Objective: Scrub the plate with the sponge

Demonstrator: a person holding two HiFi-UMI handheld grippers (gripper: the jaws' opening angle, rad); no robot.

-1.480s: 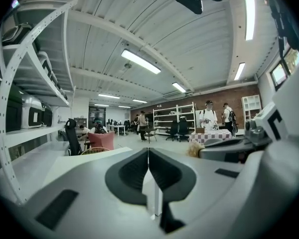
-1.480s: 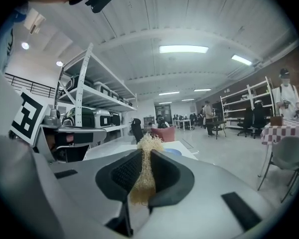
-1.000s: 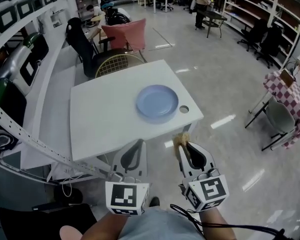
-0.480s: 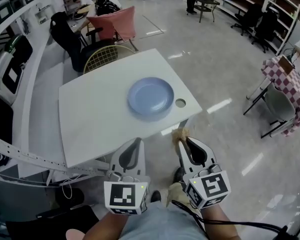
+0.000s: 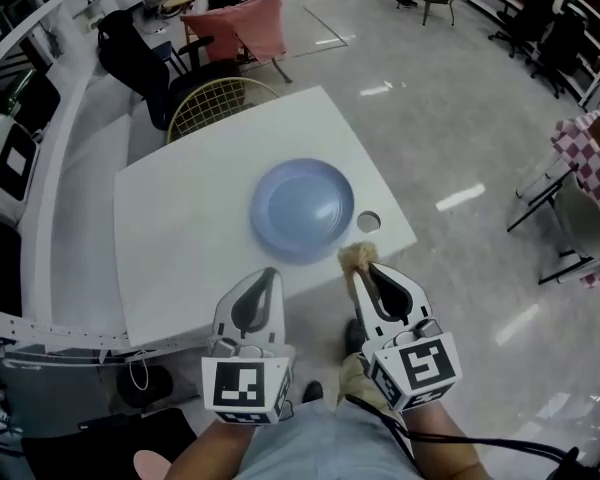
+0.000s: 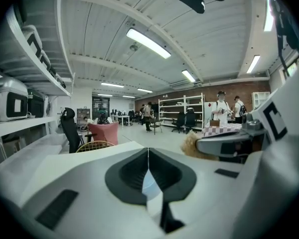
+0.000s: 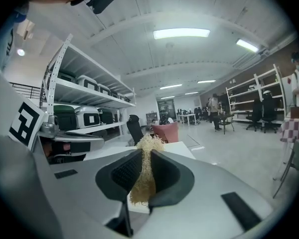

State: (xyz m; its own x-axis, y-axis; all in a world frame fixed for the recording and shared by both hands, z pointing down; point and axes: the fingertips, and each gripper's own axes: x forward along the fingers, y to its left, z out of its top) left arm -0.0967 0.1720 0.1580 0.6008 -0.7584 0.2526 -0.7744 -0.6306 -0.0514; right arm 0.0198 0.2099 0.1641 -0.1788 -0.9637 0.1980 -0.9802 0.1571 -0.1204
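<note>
- I am holding the left gripper (image 5: 266, 273) low in front of me, its tips reaching the near edge of the table (image 5: 180, 218); its jaws are pressing together with nothing between them
- I am holding the right gripper (image 5: 366, 266) just beside it, with the jaws squeezing a straw-coloured sponge (image 5: 357, 257) that is sticking out past the tips
- In the right gripper view the sponge (image 7: 141, 179) is filling the narrow gap between the jaws
- The sponge is hanging at the table's near edge, close to the plate (image 5: 302, 210) but apart from it
- The blue plate is lying bare near the middle of the white table, with a round hole (image 5: 368, 222) in the tabletop just to its right
- Beyond the far edge a wire chair (image 5: 216, 110) is standing against the table, and a pink chair (image 5: 242, 23) is standing behind that
</note>
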